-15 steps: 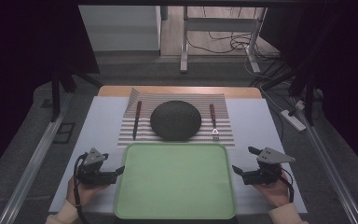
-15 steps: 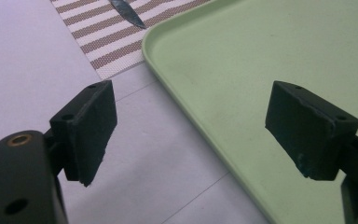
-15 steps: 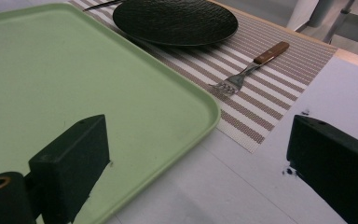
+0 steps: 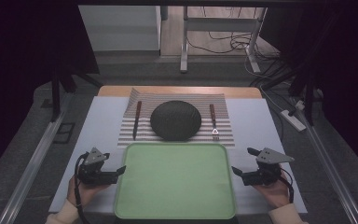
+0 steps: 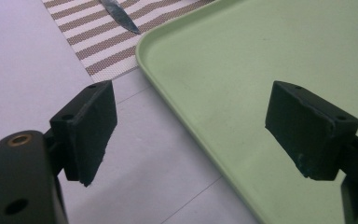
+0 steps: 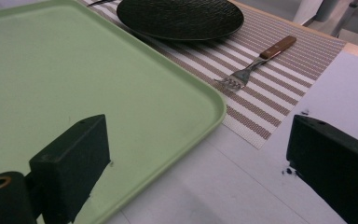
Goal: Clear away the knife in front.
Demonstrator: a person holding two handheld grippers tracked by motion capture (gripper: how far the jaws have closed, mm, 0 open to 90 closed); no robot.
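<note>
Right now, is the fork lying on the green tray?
No, the fork lies on the striped placemat, beside the green tray.

Bare table point(image 4: 256, 126) flanks the green tray point(image 4: 175, 179) on both sides, while plate point(image 4: 175, 120), knife point(image 4: 136, 119) and fork point(image 4: 213, 121) crowd the far placemat point(image 4: 223, 135).
</note>
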